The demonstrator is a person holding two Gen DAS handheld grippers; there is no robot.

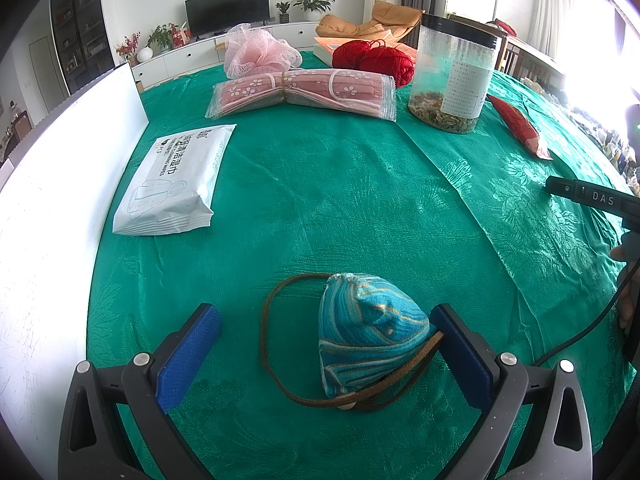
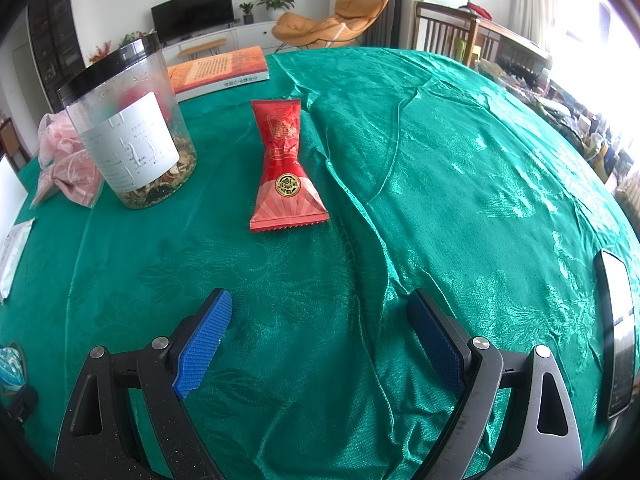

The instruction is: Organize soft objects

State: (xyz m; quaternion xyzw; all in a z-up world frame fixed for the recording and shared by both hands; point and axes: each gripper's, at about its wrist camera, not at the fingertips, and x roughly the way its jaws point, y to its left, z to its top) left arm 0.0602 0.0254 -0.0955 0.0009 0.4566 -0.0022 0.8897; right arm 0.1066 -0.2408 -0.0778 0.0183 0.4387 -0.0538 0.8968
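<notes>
Pouch: we find 1 blue striped drawstring pouch (image 1: 370,330) lying on the green tablecloth (image 1: 320,184), between the fingers of the left gripper (image 1: 326,354), its right flank touching the right pad (image 1: 460,356).
Pouch axis: we read it as a cone, the gathered mouth pointing away from the camera and the broad base nearest it.
Cord: 1 brown cord (image 1: 276,344) loops out to the pouch's left and runs back under its base.
Left gripper: fingers spread wide, the left pad (image 1: 188,356) well apart from the pouch; nothing clamped.
Right gripper (image 2: 320,344): fingers spread wide over bare cloth, holding nothing.
Red packet: 1 red sachet (image 2: 285,168), long axis running away from the right wrist camera, pinched at the middle, lying ahead of the right gripper.
Other soft items: 1 white wipes pack (image 1: 176,184), 1 banded bundle of pink packets (image 1: 302,94), 1 pink mesh sponge (image 1: 256,50), 1 red yarn ball (image 1: 374,60).
Hard items: 1 clear jar (image 1: 454,76) with a black lid, 1 book (image 2: 218,70), 1 phone (image 2: 618,334).
Open room: we note bare cloth between the pouch and the far row of items.
Edges: 1 white board (image 1: 60,184) bounds the left side; a cloth fold (image 2: 360,184) runs just right of the sachet.
</notes>
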